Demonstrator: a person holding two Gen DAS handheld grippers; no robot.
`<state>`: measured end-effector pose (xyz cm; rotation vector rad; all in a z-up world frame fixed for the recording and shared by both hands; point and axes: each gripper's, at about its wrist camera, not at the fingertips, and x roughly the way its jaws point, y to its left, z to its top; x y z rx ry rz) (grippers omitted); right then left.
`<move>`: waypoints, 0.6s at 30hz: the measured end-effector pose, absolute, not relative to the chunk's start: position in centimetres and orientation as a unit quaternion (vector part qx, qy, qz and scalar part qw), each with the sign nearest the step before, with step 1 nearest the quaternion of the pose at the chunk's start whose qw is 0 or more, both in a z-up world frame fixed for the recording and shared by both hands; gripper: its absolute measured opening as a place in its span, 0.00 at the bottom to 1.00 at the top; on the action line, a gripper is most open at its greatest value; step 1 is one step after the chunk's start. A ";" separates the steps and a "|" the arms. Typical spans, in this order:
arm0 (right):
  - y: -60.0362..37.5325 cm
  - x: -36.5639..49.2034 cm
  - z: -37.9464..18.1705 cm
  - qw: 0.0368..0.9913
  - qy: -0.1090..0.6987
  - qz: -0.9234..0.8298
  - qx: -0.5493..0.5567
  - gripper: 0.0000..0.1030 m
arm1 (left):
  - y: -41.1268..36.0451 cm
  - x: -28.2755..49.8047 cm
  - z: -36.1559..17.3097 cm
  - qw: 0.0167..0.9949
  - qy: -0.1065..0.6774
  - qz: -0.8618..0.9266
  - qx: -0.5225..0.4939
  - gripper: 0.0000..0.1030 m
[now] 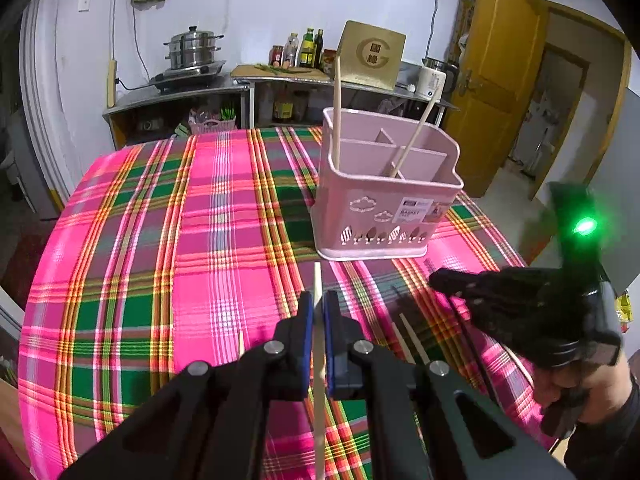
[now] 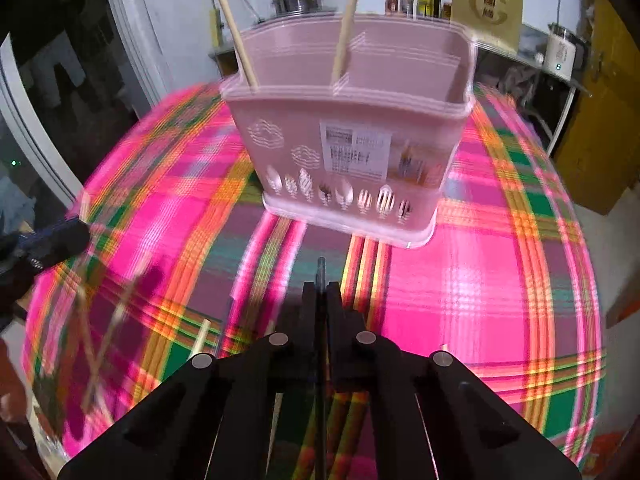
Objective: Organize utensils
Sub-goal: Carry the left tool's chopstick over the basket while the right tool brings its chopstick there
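A pink divided utensil holder (image 1: 384, 204) (image 2: 352, 140) stands on the plaid tablecloth with two pale wooden chopsticks (image 1: 337, 112) (image 2: 234, 28) leaning up out of it. In the left wrist view my left gripper (image 1: 318, 300) is shut on a pale wooden chopstick (image 1: 318, 280), whose tip pokes out toward the holder. In the blurred right wrist view my right gripper (image 2: 321, 290) is shut on a thin dark chopstick (image 2: 321, 268) just in front of the holder. From the left wrist view the right gripper (image 1: 434, 280) shows low over the cloth, to the right of the left one.
Loose pale chopsticks (image 1: 412, 340) (image 2: 202, 338) lie on the pink and green plaid cloth (image 1: 180, 240) near both grippers. The left gripper (image 2: 52, 240) shows at the left edge of the right wrist view. Behind the table are a steel counter with pots and bottles and a yellow door.
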<state>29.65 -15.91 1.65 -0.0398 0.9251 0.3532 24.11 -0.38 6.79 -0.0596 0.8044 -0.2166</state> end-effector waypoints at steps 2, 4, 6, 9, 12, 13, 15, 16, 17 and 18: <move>-16.3 29.1 3.4 0.888 0.426 0.170 -0.015 0.04 | -0.4 24.0 7.5 0.916 0.385 -0.106 -0.028 0.06; -16.9 28.4 5.5 0.898 0.403 0.175 -0.009 0.04 | -0.5 23.8 8.2 0.919 0.378 -0.107 -0.027 0.06; -17.2 27.6 7.2 0.907 0.383 0.174 -0.006 0.04 | -0.7 23.5 9.1 0.923 0.369 -0.108 -0.026 0.06; -17.6 26.5 9.5 0.919 0.352 0.175 0.000 0.04 | -0.8 23.1 10.4 0.927 0.356 -0.112 -0.024 0.06; -17.9 25.5 11.1 0.927 0.332 0.175 0.003 0.04 | -0.9 22.6 11.5 0.931 0.344 -0.115 -0.024 0.06; -18.1 25.1 11.5 0.929 0.326 0.174 0.003 0.04 | -0.9 22.4 11.8 0.933 0.340 -0.117 -0.024 0.06; -18.4 24.4 12.2 0.933 0.315 0.174 0.004 0.04 | -0.9 22.0 12.4 0.935 0.334 -0.119 -0.024 0.06; -18.6 24.1 12.5 0.934 0.312 0.174 0.004 0.04 | -0.9 21.8 12.7 0.936 0.331 -0.120 -0.023 0.06; -18.7 23.7 12.7 0.935 0.308 0.174 0.003 0.04 | -1.0 21.7 12.8 0.937 0.328 -0.122 -0.022 0.06; -18.7 23.4 12.9 0.936 0.305 0.175 0.002 0.04 | -1.0 21.5 13.0 0.937 0.327 -0.123 -0.021 0.06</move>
